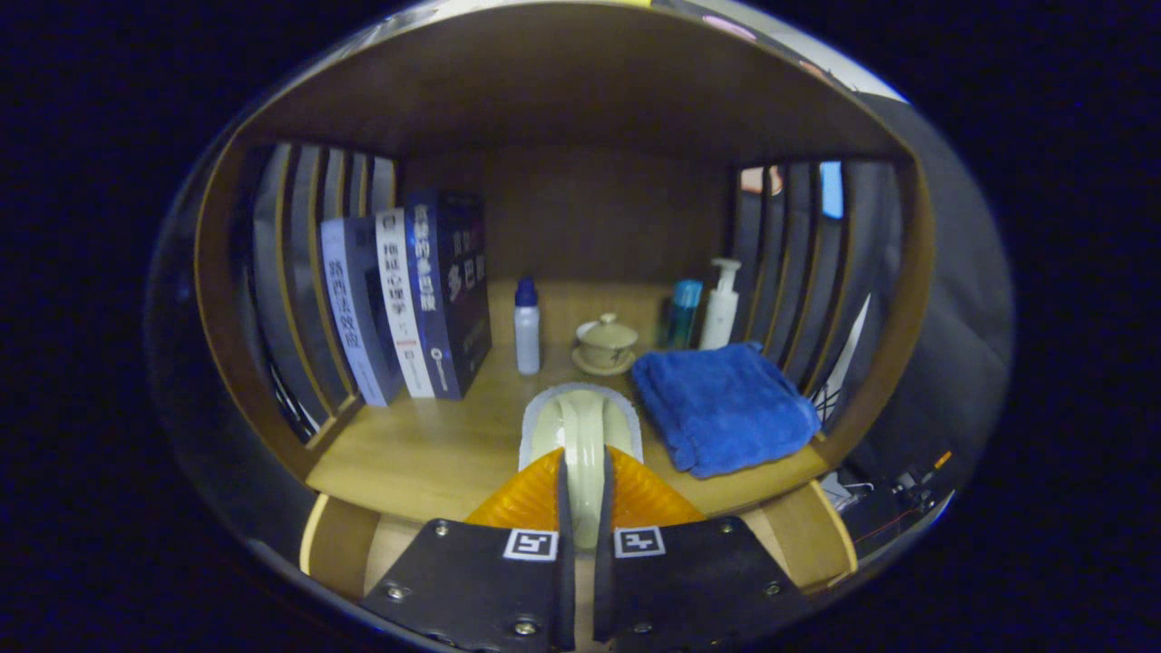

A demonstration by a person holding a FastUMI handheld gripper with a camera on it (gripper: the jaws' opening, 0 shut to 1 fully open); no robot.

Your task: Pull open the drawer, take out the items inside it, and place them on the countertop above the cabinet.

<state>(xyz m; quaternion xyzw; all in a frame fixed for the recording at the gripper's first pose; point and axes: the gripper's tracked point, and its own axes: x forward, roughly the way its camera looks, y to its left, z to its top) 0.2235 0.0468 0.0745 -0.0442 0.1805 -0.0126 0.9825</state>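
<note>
The hand-held gripper (581, 517) has its two fingers pressed against the sides of a pale cream ceramic dish with a grey-white rim (580, 433), pinching it edge-on between them. The dish stands upright in the grasp and extends ahead of the fingertips, over the front edge of the wooden desk (426, 453), which forms the floor of an open wooden cubby with slatted side walls.

Items on the desk, relative to the hand-held gripper:

- Ahead and to the right, just beside the dish: a folded blue terry towel (723, 406), lying flat.
- Directly beyond the dish: a small beige lidded ceramic cup on a saucer (606, 345).
- Beyond and slightly left: a small white plastic bottle with a blue cap (526, 328), upright.
- Beyond and to the left: a row of upright books with white and dark blue spines (408, 299), leaning against the left slatted wall.
- Beyond the towel, at the right rear: a white pump dispenser bottle (723, 304), with a teal cylindrical bottle (685, 313) just beside it.
</note>
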